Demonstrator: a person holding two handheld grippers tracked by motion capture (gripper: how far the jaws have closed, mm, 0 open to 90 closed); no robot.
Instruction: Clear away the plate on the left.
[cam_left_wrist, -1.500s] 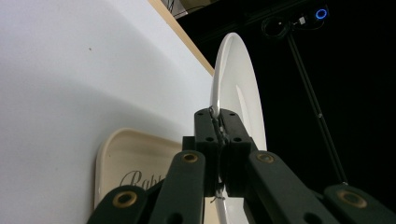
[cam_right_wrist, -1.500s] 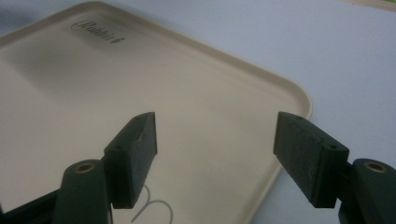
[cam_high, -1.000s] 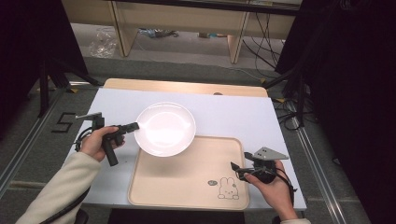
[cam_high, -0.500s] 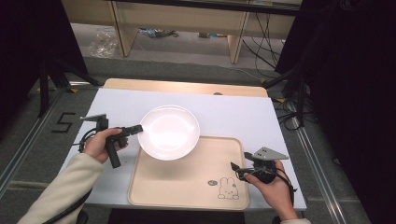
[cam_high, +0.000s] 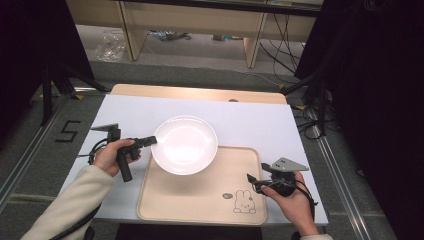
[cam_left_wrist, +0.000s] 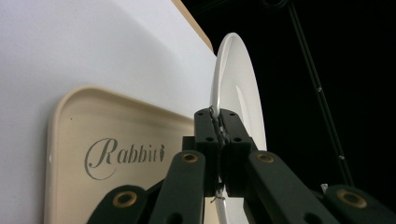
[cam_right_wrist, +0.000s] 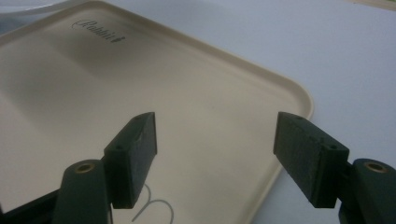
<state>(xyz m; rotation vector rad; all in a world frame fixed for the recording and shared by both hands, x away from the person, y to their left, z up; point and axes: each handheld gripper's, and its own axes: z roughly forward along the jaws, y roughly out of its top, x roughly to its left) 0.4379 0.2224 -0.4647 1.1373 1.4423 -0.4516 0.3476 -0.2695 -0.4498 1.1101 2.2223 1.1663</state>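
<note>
Your left claw (cam_high: 151, 140) pinches the plate (cam_high: 185, 145) by its rim, half over the tray (cam_high: 200, 200) — it looks not set down yet — while your right claw (cam_high: 253, 182) waits wide open.

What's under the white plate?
The beige tray and the white table cover lie below the white plate, held by the left gripper. Whatever the plate covers is hidden.
</note>
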